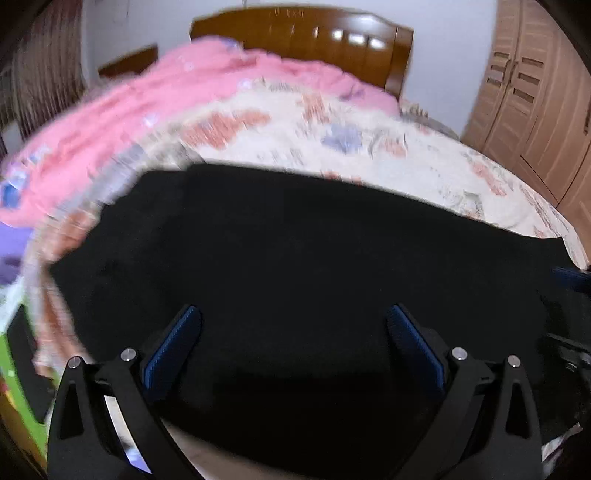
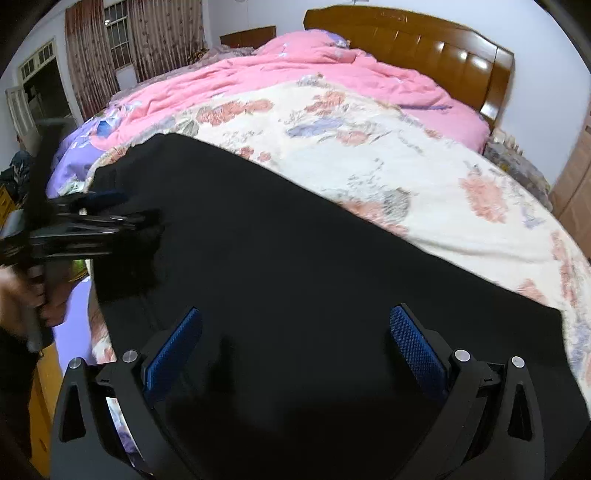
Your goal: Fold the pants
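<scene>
The bed (image 2: pixel 424 177) carries the pants (image 2: pixel 295 277) along its near edge, flat, apparently already folded into a band. Further folds remain. Left gripper (image 1: pixel 293 321) and right gripper (image 2: pixel 295 325): fingers spread, holding nothing.

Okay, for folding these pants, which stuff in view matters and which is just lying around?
Belongs to the job:
black pants
left gripper, open
right gripper, open

Just lying about:
pink quilt
floral bedspread, under the pants
wooden headboard
wardrobe
curtains
</scene>
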A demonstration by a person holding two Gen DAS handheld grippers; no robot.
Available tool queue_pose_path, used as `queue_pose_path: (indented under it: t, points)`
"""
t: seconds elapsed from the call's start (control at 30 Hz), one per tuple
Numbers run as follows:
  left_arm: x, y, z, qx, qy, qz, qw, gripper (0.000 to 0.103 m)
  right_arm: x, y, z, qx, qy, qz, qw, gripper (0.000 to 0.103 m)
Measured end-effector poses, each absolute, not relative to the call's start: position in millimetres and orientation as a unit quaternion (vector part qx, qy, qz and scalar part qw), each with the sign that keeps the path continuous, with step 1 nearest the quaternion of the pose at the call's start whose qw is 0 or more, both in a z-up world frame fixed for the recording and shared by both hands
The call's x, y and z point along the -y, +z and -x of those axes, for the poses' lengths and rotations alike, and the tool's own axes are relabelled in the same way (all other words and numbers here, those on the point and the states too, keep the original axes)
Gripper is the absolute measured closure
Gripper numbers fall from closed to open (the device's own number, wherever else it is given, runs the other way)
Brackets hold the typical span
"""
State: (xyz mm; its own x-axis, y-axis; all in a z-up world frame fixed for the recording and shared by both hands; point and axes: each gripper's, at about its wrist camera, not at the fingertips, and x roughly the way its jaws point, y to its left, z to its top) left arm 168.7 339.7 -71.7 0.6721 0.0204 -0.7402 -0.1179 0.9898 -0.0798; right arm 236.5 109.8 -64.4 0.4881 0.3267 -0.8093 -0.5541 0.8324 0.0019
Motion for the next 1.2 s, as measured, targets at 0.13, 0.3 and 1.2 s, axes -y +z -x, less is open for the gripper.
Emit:
queue_pose_path:
  t: [0.13, 0.3, 1.2]
  points:
    - [-383, -49, -120, -0.343, 0.044, 0.159, 0.925, 0.002, -93, -80, -247, -0.444, 0.240, 0.096, 0.858, 0.004]
    - [-468, -71, -80, -0.327, 0.096, 0.299, 0.891, 0.002, -127, -58, -227, -0.406, 0.251, 0.138, 0.868, 0.005]
    - [-457, -84, -89, -0.373, 0.064, 0.364, 0.851, 0.002, -298, -70, -207, -0.376, 0.462, 0.162, 0.787, 0.073]
